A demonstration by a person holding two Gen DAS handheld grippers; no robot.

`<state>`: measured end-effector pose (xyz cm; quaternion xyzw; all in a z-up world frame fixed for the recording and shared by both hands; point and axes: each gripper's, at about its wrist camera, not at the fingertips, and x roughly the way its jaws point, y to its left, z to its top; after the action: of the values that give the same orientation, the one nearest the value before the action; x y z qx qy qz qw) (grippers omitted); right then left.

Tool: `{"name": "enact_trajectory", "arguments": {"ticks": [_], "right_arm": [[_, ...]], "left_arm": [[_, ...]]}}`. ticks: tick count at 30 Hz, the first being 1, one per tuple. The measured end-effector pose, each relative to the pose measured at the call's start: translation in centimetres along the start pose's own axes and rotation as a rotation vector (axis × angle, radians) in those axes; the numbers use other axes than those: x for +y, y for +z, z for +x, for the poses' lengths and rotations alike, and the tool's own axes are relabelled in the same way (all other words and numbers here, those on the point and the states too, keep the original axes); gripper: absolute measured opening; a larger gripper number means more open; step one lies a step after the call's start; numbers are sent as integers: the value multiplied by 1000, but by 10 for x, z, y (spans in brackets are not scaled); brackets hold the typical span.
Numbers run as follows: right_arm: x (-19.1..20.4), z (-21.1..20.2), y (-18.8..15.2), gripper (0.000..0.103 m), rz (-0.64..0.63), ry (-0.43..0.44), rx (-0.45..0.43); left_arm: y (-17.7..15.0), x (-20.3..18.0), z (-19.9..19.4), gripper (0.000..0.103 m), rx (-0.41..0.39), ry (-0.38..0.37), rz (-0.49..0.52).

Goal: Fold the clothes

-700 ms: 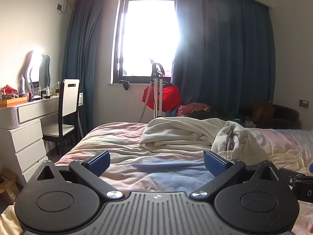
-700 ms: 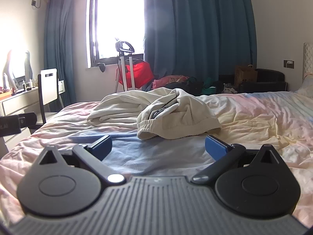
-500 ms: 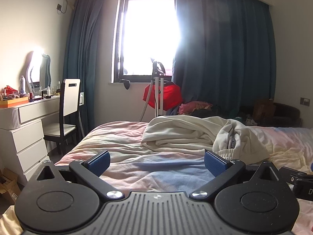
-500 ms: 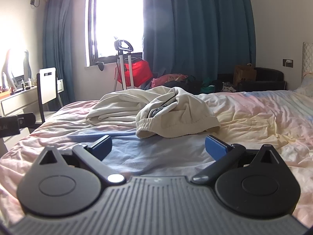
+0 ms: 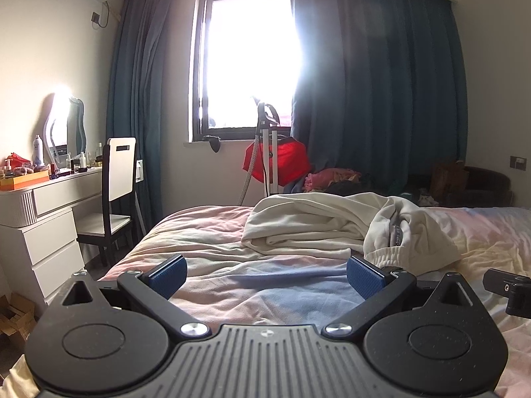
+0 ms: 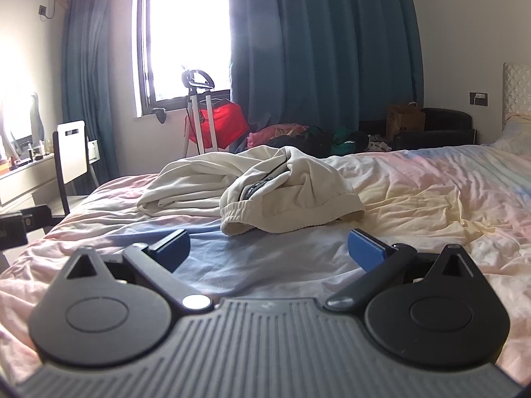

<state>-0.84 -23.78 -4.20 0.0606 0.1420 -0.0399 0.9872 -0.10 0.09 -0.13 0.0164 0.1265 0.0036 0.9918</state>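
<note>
A crumpled cream garment [image 5: 332, 225] with an elastic waistband lies bunched on the pastel bed sheet [image 5: 205, 232]. It also shows in the right wrist view [image 6: 282, 192]. My left gripper [image 5: 267, 275] is open and empty, low over the sheet, just short of the garment. My right gripper [image 6: 268, 248] is open and empty, also just short of the garment's waistband. The right gripper's edge shows at the right of the left wrist view [image 5: 507, 288].
A white dresser [image 5: 43, 219] and a chair [image 5: 116, 192] stand left of the bed. A garment steamer with a red bag [image 5: 275, 162] and a clothes pile [image 6: 298, 136] stand by the window and blue curtains. A dark armchair [image 6: 431, 126] is at the back right.
Both grippers have edged slightly forward and upward over the bed. The garment sits a little lower in both views. Both stay open.
</note>
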Motion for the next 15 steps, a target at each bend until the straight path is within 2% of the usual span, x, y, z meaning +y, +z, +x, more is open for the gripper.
{"name": "enact_trajectory", "arguments": {"ticks": [15], "right_arm": [[-5, 2, 0, 103, 27, 5, 3]], "left_arm": [[-1, -2, 6, 103, 18, -7, 30]]}}
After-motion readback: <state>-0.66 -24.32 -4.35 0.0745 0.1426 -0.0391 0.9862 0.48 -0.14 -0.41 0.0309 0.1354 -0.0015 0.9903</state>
